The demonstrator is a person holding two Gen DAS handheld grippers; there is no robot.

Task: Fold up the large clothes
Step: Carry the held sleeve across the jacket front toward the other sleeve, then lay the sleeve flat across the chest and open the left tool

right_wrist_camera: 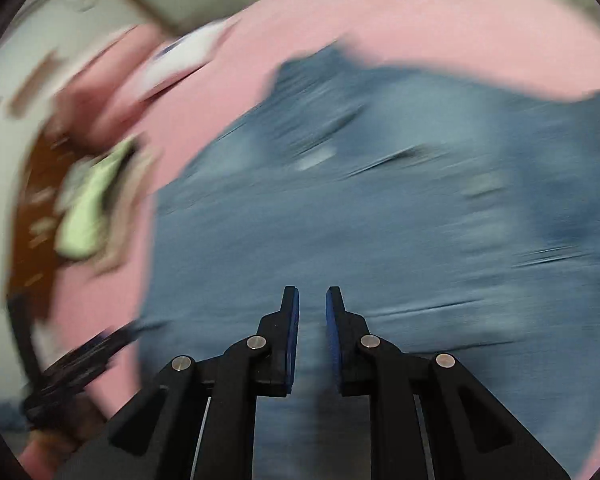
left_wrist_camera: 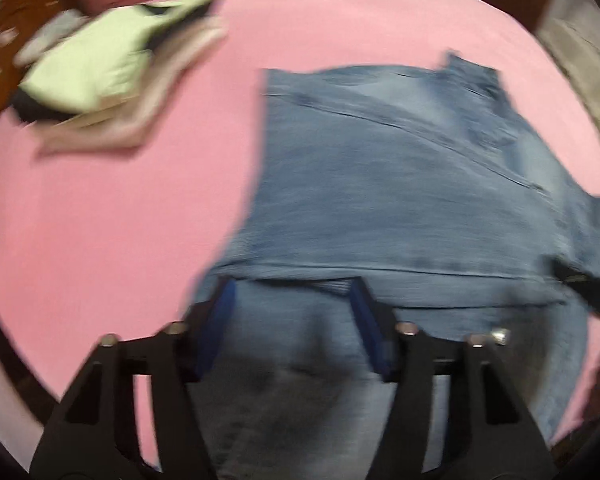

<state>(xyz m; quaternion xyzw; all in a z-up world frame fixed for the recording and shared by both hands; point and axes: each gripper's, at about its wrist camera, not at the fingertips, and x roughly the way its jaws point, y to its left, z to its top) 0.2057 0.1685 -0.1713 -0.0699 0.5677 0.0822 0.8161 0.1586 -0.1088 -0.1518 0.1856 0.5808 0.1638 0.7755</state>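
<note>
Folded faded-blue denim jeans (left_wrist_camera: 400, 184) on a pink bedsheet (left_wrist_camera: 120, 220); left gripper (left_wrist_camera: 292, 292) spread wide, right gripper (right_wrist_camera: 312, 300) nearly closed on nothing (both blurred), so a hasty grab could undo the fold.

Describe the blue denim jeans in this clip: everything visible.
The faded blue denim jeans lie spread on the pink bedsheet, partly folded, one layer's stitched edge across another. Seams and lighter worn patches show. The left gripper is open over the near edge; the right gripper hovers above the cloth, jaws slightly apart. Motion blur hides finer detail.
</note>
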